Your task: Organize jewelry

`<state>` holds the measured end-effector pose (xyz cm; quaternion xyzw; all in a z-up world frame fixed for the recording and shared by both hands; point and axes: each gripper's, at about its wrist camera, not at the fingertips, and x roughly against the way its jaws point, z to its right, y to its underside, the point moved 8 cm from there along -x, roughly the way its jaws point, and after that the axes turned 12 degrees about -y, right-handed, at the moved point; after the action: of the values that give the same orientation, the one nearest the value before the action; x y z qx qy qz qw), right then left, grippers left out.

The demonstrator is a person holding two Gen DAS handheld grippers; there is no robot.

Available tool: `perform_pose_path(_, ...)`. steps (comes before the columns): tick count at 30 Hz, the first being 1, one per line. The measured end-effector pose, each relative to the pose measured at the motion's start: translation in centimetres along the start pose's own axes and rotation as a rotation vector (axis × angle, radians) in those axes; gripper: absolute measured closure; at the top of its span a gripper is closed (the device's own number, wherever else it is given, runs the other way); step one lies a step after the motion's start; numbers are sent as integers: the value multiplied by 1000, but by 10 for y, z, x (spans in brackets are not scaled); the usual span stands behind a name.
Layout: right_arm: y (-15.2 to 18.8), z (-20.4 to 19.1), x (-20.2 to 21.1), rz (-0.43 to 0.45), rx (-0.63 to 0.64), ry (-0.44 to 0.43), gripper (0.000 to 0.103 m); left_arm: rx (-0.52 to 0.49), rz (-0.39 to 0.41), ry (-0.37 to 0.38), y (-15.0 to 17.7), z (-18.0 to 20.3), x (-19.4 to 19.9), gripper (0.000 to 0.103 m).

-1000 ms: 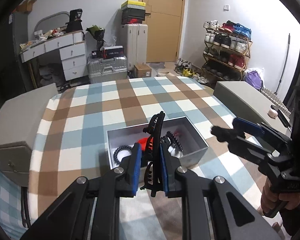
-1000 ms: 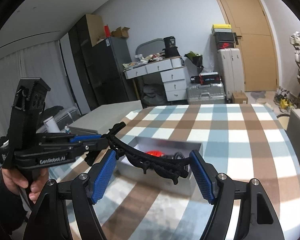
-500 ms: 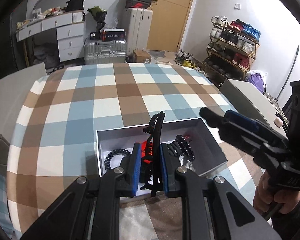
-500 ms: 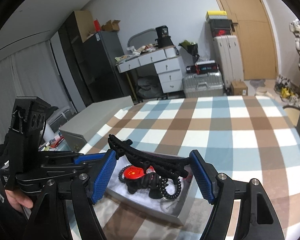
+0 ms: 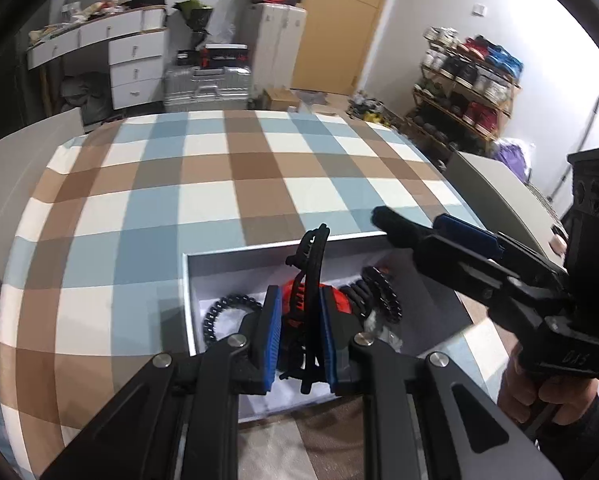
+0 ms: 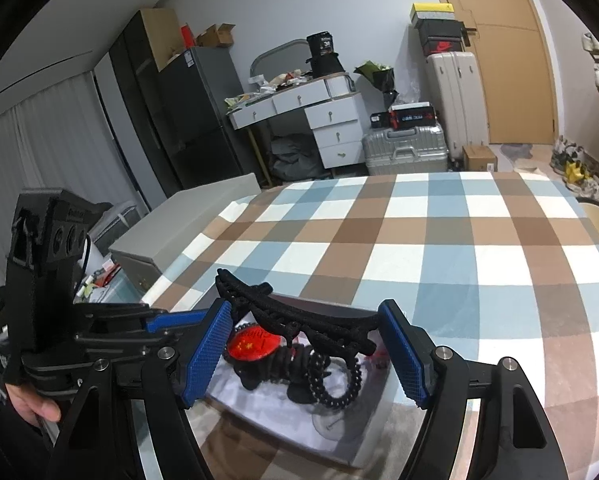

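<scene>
Two grippers, one clip: both hold the same black hair claw clip point(image 5: 309, 280) above the open white box point(image 5: 259, 250) on the checked tabletop point(image 5: 219, 184)
Left hand-held gripper point(image 5: 298, 334): clenched on the clip's narrow middle
Right hand-held gripper point(image 6: 305, 346): pads wide apart, spanning the clip's length end to end
Handling: likely light, stiff, toothed plastic; the flat spine suits gripping better than the teeth
Box contents: black spiral hair ties point(image 6: 333, 380), red oval piece point(image 6: 253, 345)
</scene>
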<state>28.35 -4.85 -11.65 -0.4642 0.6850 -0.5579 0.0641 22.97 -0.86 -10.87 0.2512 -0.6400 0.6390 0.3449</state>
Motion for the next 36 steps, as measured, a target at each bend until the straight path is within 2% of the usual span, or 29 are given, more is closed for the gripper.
perform_pose_path(3, -1, -2, 1, -4, 11, -4, 27, 6, 5, 11, -1, -1, 4, 88)
perform_pose_path(5, 2, -4, 2, -8, 13, -12, 27, 1, -1, 5, -1, -2, 3, 77)
perform_pose_path(7, 5, -5, 3, -14, 16, -8, 27, 12, -2, 3, 0, -4, 3, 71)
perform_pose_path(10, 6, -5, 7, -9, 13, -7, 27, 27, -6, 11, 0, -7, 5, 71)
perform_pose_path(17, -8, -12, 35, 68, 19, 17, 22, 31, 14, -17, -2, -10, 20, 70)
perform_pose_path(19, -11, -17, 44, 90, 33, 19, 20, 36, 40, -40, -5, -11, 27, 65)
perform_pose_path(23, -19, -31, 61, 151, 71, 27, 15, 64, 147, -87, -15, -15, 49, 43)
perform_pose_path(25, -23, -41, 71, 182, 92, 19, 15, 84, 233, -121, -22, -19, 65, 36)
perform_pose_path(26, -25, -47, 77, 202, 107, 16, 14, 95, 275, -130, -25, -21, 73, 28)
perform_pose_path(28, -30, -59, 91, 260, 142, 20, 4, 112, 380, -156, -30, -24, 93, 17)
perform_pose_path(30, -34, -71, 107, 334, 179, 16, 0, 113, 496, -189, -34, -25, 114, 12)
perform_pose_path(31, -36, -76, 111, 356, 193, 16, 0, 107, 529, -209, -35, -25, 120, 4)
perform_pose_path(34, -38, -89, 120, 390, 230, 17, 0, 86, 617, -270, -37, -27, 133, 1)
perform_pose_path(36, -37, -97, 123, 408, 263, 26, 0, 85, 644, -288, -37, -29, 138, 1)
